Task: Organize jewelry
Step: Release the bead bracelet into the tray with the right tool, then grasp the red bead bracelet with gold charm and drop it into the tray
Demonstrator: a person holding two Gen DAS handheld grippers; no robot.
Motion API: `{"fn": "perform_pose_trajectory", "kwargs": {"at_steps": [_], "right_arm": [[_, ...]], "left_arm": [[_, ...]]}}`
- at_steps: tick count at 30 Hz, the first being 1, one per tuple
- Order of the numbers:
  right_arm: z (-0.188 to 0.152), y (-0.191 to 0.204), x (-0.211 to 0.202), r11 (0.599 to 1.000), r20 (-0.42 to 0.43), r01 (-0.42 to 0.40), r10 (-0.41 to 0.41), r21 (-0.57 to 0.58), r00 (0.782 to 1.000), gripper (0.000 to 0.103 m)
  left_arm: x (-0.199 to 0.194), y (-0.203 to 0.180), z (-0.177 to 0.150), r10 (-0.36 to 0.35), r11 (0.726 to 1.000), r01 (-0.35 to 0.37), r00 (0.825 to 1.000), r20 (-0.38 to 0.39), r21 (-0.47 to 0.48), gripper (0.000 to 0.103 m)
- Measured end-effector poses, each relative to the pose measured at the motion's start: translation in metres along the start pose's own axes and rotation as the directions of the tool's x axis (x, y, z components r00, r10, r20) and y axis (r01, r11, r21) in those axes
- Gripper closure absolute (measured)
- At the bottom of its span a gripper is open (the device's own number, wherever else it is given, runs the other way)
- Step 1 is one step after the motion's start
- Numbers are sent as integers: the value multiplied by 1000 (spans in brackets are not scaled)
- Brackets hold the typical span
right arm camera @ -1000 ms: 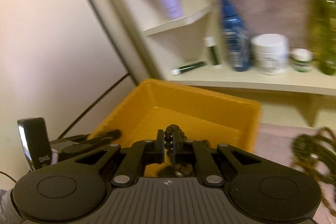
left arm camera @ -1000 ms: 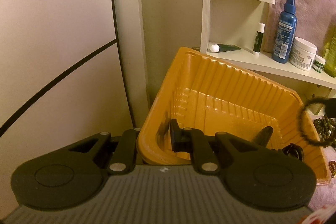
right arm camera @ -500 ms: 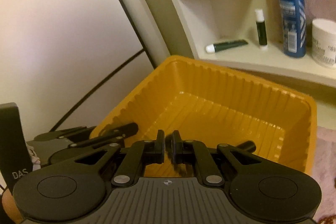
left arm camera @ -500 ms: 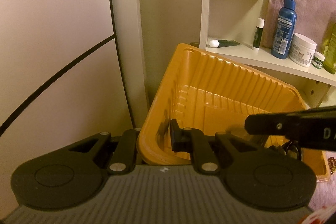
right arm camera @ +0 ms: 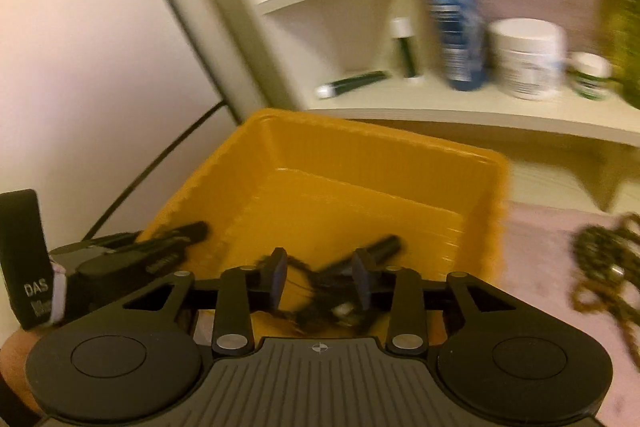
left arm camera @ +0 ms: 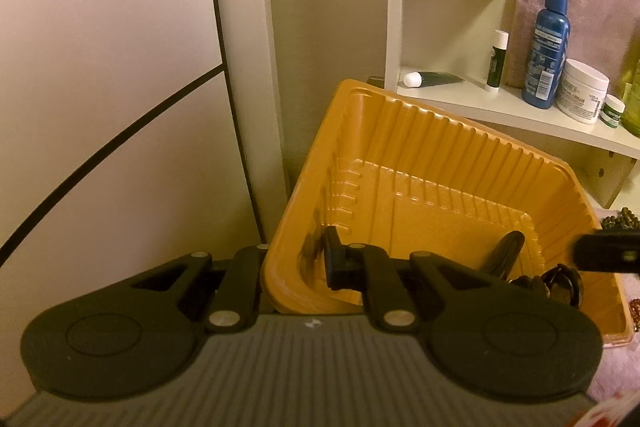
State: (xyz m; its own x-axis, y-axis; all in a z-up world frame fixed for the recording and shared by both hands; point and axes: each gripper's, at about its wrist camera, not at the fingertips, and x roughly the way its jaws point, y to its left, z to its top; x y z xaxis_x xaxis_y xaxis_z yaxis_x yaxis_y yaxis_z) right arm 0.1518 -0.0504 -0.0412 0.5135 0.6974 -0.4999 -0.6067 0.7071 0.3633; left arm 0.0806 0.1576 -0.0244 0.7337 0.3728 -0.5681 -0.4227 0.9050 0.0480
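Note:
A ribbed yellow tray (left arm camera: 420, 131) stands tilted on a pink cloth; it also shows in the right wrist view (right arm camera: 384, 163). My left gripper (left arm camera: 296, 263) is shut on the tray's near left wall, one finger inside and one outside. Dark jewelry (left arm camera: 560, 283) lies in the tray's near right corner. My right gripper (right arm camera: 318, 277) is open over that corner, with the dark bead bracelet (right arm camera: 320, 303) lying loose below its jaws. A dark stick-shaped piece (left arm camera: 506, 251) also lies in the tray. The right gripper's finger (left arm camera: 608, 251) shows at the right edge of the left wrist view.
A brown-green bead necklace (right arm camera: 600, 259) lies on the pink cloth (right arm camera: 536, 251) right of the tray. Behind stands a white shelf (left arm camera: 500, 107) with a blue spray bottle (left arm camera: 546, 43), a white jar (left arm camera: 582, 91), a lip balm (left arm camera: 496, 61) and a tube (left arm camera: 432, 79). A wall is at left.
My right gripper has opened and dropped the dark bead bracelet into the tray, then drawn back to the right. My left gripper keeps its hold on the tray wall.

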Motion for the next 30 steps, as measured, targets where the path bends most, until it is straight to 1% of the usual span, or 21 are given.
{"fn": "perform_pose_trajectory", "kwargs": {"at_steps": [6,10,15,20,23,25,26,27,30], "right_arm": [[-19,-52,-41,991,14,116,-117,74,993,65],[-38,-84,-67,976,-5,199,-199,89,980,64],[-63,-105,-84,965,-22,246,-245,92,969,64],[-76,-109,-73,960,-66,272,-268,68,961,63],[-75,-111,-58,959,-82,281,-277,40,957,61],[-73,-112,-50,955,-86,296,-292,32,952,55],[-73,-113,-46,953,-90,302,-298,33,950,49],[-72,-113,-42,952,-92,304,-300,32,949,46],[-72,-109,-34,945,-81,326,-325,-2,942,44]], "left_arm": [[-1,0,-1,5,1000,-5,1000,1,-3,90],[-2,-1,-3,11,1000,-11,1000,6,-6,90],[-3,-1,-4,15,1000,-15,1000,10,-10,90],[-2,-3,-5,15,1000,-15,1000,16,5,91],[-1,-3,-5,10,1000,-10,1000,18,13,91],[0,-2,-4,8,1000,-8,1000,12,12,91],[1,-2,-4,7,1000,-7,1000,12,13,91],[1,-2,-5,7,1000,-7,1000,13,15,91],[0,-2,-6,6,1000,-6,1000,12,14,91]]}}
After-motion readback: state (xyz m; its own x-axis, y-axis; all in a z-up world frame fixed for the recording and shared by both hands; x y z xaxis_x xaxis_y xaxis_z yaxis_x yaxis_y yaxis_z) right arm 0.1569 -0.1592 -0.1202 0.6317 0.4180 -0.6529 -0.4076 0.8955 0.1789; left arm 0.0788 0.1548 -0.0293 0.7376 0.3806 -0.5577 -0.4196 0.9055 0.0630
